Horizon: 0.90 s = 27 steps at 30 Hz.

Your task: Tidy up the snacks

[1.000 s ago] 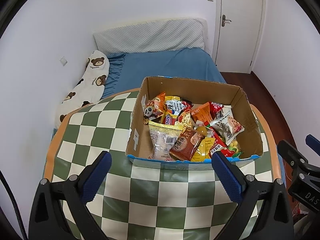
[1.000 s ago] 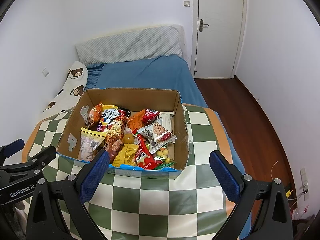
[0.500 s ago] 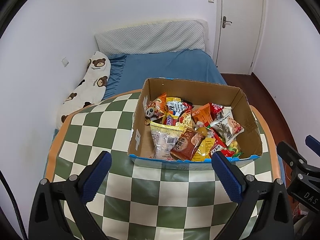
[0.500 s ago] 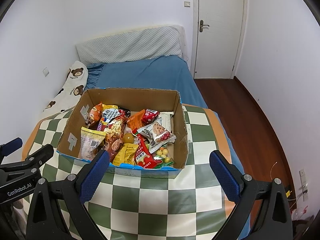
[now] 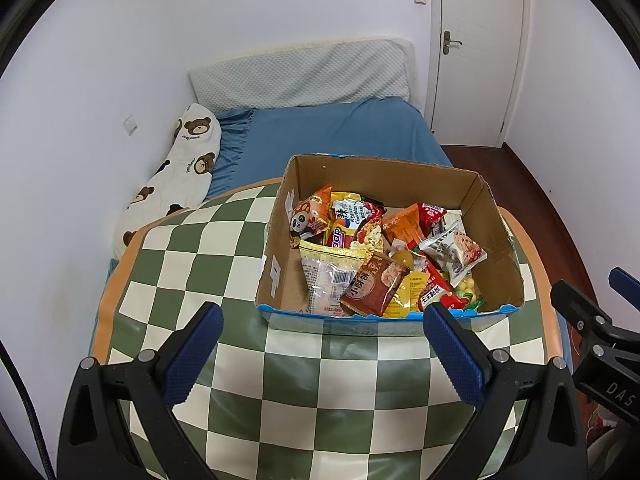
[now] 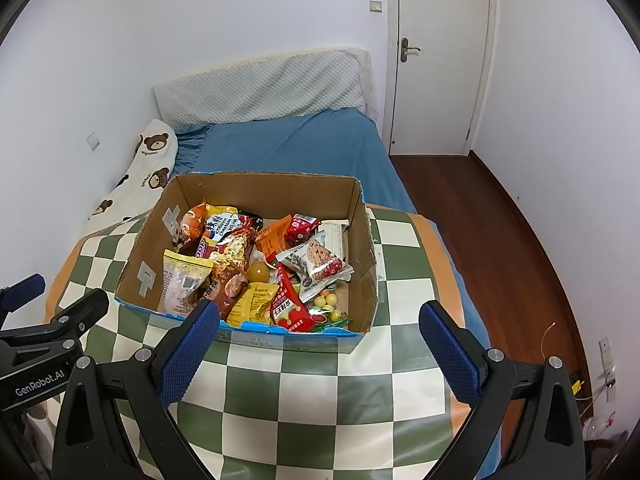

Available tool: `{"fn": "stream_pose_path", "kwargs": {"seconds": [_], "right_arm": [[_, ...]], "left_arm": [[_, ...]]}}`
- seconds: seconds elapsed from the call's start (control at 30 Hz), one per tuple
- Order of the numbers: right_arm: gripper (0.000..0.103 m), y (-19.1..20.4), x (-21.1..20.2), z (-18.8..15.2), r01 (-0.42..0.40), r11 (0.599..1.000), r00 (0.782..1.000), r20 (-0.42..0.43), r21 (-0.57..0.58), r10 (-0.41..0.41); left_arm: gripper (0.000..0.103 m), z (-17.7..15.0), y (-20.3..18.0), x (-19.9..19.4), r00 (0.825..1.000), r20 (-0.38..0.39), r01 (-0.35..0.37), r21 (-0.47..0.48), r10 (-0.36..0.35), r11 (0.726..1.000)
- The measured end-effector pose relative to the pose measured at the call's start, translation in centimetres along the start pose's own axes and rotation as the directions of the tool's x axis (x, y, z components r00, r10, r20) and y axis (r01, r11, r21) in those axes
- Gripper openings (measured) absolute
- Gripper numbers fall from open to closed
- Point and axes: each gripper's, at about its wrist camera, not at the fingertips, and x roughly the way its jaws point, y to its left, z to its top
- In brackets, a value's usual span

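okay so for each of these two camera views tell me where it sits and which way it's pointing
Left wrist: on the left gripper, above the checked table's near-left, facing the snack box and bed; own open fingers show, right gripper at right.
Right wrist: on the right gripper, near-right, same heading; own open fingers show, left gripper at left.
Shared: box, table, bed, door.

One open brown cardboard box point(image 5: 496, 236) stands at the far edge of the one green-and-cream checkered surface point(image 5: 200, 264). Inside lie roughly a dozen crinkly snack packets point(image 5: 374, 288), piled too thickly for an exact count, plus one round yellow ball point(image 6: 258, 271). Two blue-padded claws: left claw point(image 5: 320, 322), right claw point(image 6: 320, 320).
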Motion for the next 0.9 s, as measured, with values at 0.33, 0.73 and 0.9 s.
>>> {"fn": "stream_pose_path", "kwargs": {"seconds": [0.33, 0.73, 0.9], "right_arm": [[0.102, 0.0, 0.0, 0.2, -0.004, 1.0, 1.0, 0.002, -0.009, 0.004], [0.102, 0.0, -0.1, 0.1, -0.01, 1.0, 1.0, -0.001, -0.004, 0.01], [0.102, -0.1, -0.1, 0.1, -0.013, 1.0, 1.0, -0.002, -0.005, 0.013]], "left_arm": [[0.102, -0.3, 0.1, 0.0, 1.0, -0.005, -0.004, 0.003, 0.005, 1.0], [0.102, -1.0, -0.5, 0.2, 1.0, -0.007, -0.008, 0.018, 0.008, 1.0], [0.102, -1.0, -0.6, 0.1, 1.0, -0.005, -0.007, 0.019, 0.007, 1.0]]}}
